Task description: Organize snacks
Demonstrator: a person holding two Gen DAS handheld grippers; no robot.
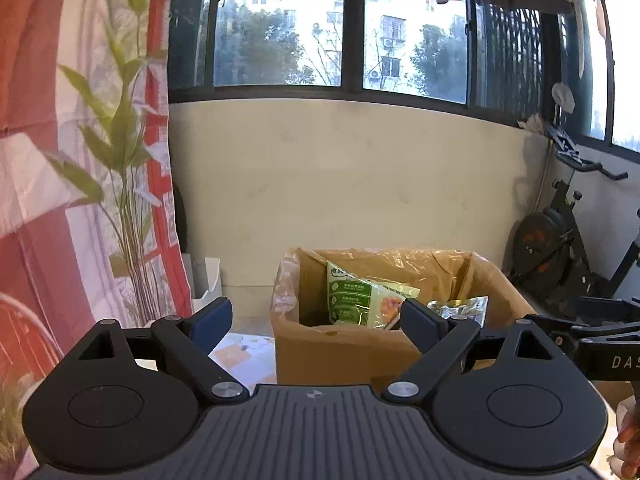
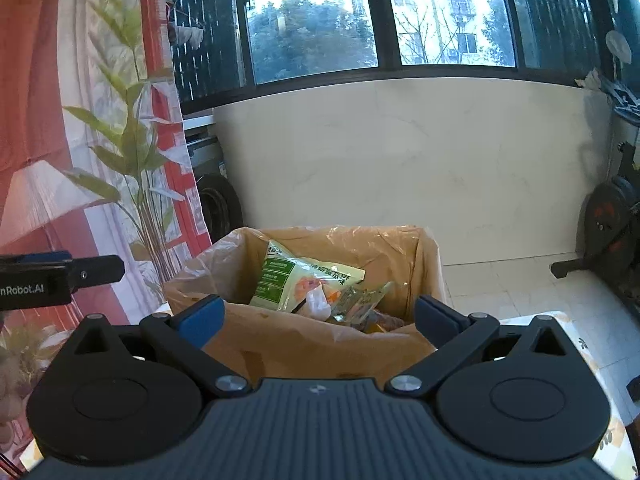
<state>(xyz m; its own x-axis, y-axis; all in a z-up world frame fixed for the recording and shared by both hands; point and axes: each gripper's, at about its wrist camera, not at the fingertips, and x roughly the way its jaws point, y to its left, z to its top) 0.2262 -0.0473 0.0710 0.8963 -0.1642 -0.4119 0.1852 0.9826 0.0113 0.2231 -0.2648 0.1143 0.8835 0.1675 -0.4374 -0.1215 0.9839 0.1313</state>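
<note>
cardboard box (image 2: 320, 344) (lined), snacks (image 2: 296, 284) inside, both grippers wide

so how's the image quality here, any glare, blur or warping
Left wrist view: window is blown out, curtain is smeared at the edge, wall line bows from fisheye. Right wrist view: same bright window, dimmer box interior, bag print soft but partly legible.

A snack bag (image 2: 296, 280) is leaned inside the box (image 2: 312, 344), which is flanked by a plant (image 2: 132, 152) leftward and an exercise bike (image 2: 612, 232) rightward.
</note>
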